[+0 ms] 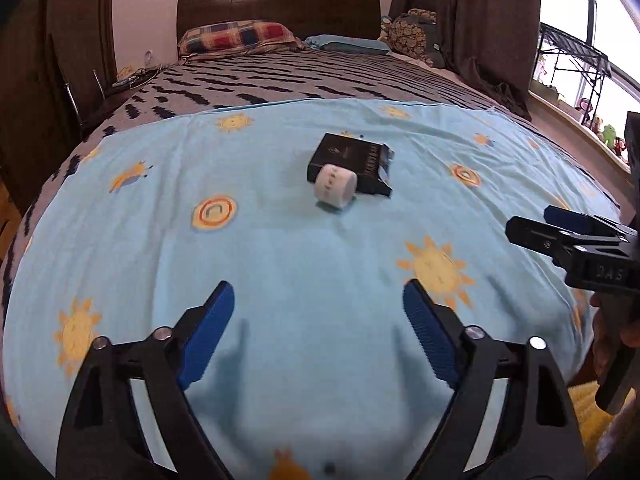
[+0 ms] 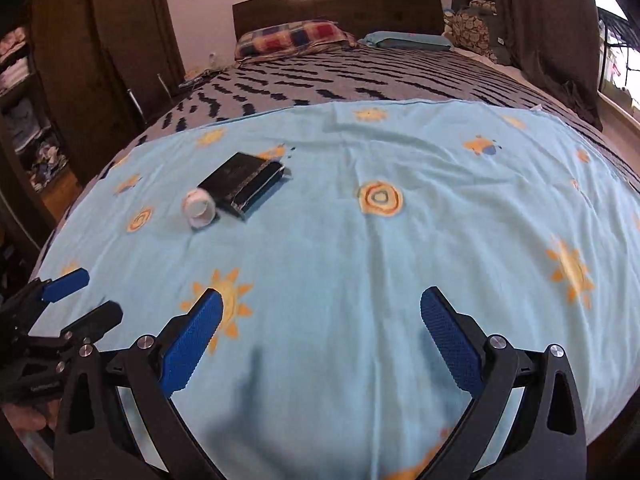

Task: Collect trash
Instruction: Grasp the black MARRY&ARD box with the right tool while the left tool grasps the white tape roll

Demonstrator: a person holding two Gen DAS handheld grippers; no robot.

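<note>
A black carton (image 1: 352, 162) lies on the light blue sun-print sheet (image 1: 280, 248), with a white paper cup (image 1: 335, 187) on its side touching its near edge. Both also show in the right wrist view: the carton (image 2: 244, 184) and the cup (image 2: 199, 207). My left gripper (image 1: 318, 312) is open and empty, low over the sheet, well short of the cup. My right gripper (image 2: 322, 320) is open and empty, to the right of the trash. Each gripper shows in the other's view: the right one (image 1: 536, 226) and the left one (image 2: 94, 298).
The sheet covers the near half of a bed with a grey patterned cover (image 1: 280, 80). Pillows (image 1: 240, 38) and a dark headboard (image 1: 280, 8) are at the far end. A wardrobe (image 2: 100, 40) stands left, curtains (image 1: 492, 32) and a window shelf (image 1: 576, 80) right.
</note>
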